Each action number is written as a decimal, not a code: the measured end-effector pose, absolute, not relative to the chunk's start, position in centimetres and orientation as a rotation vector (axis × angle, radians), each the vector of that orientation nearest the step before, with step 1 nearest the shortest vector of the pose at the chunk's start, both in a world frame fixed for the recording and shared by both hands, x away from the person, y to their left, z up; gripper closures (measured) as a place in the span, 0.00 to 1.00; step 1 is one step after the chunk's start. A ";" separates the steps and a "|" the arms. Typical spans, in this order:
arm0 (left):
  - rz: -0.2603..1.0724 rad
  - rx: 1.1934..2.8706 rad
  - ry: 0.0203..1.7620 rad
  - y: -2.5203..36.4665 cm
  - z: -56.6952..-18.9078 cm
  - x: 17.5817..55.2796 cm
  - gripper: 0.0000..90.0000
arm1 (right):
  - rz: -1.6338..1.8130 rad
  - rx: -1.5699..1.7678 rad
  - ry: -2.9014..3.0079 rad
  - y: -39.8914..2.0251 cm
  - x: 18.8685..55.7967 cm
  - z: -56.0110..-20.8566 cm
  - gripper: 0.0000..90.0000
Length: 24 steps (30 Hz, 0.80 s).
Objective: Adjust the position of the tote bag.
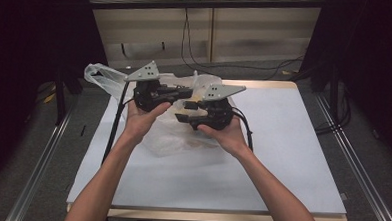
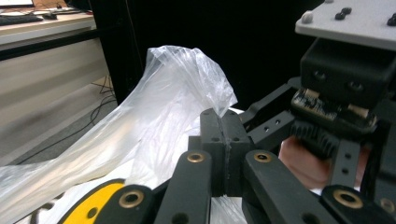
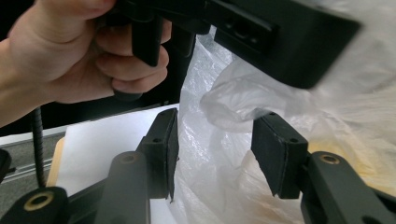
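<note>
- The clear plastic bag point(image 1: 178, 134) lies partly under both grippers in the high view, so its middle is hidden beneath them.
- Something yellow point(image 2: 95, 203) below and left of the left gripper point(image 2: 225, 140) is cut off by the bottom edge; what it is cannot be told.
- Whether film is pinched between the left gripper's closed pads is too fine to tell.
- An orange-tinted patch point(image 3: 345, 154) right of the right gripper point(image 3: 215, 154) is veiled by plastic and blurred.
- Above those jaws, the other gripper's body point(image 3: 280, 37) is cut off by the top edge.
</note>
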<state>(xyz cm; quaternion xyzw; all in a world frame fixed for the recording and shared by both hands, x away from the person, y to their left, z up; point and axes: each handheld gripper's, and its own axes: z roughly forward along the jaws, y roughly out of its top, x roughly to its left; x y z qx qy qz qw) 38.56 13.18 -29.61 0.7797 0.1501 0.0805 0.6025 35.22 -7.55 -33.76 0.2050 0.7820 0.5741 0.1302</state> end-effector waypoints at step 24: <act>0.227 1.757 0.410 15.9 -30.2 38.4 0.69 | 1.675 0.606 2.249 -8.3 35.7 -34.1 1.00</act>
